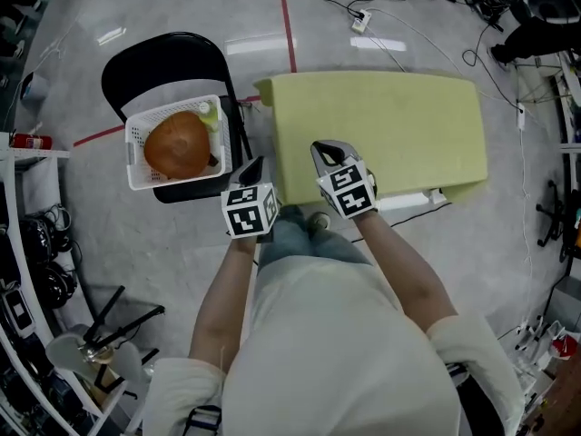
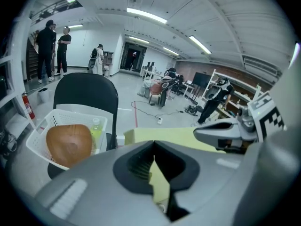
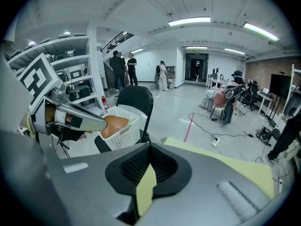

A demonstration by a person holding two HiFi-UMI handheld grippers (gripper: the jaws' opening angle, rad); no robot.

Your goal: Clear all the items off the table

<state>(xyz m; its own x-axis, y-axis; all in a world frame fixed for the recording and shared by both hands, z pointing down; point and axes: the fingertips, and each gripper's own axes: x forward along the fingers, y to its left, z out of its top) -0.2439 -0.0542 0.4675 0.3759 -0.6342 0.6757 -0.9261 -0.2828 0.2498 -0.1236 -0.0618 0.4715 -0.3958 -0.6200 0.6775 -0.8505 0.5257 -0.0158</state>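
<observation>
The yellow-green table (image 1: 390, 125) has a bare top with nothing on it. To its left a white basket (image 1: 136, 143) rests on a black chair (image 1: 163, 57). In the basket lie a round brown thing (image 1: 177, 145) and a green bottle (image 1: 209, 116). My left gripper (image 1: 252, 166) hangs shut and empty between the chair and the table's near left corner. Over the table's near edge my right gripper (image 1: 327, 148) is shut with nothing held. The left gripper view shows shut jaws, the basket (image 2: 37, 133) and the table (image 2: 160, 135). In the right gripper view the table (image 3: 221, 164) lies ahead.
A red tape line (image 1: 289, 21) and cables with a power strip (image 1: 360, 21) run over the floor behind the table. Shelving with gear (image 1: 27, 271) and a fire extinguisher (image 1: 32, 141) line the left side. Several people (image 2: 54, 48) stand far back.
</observation>
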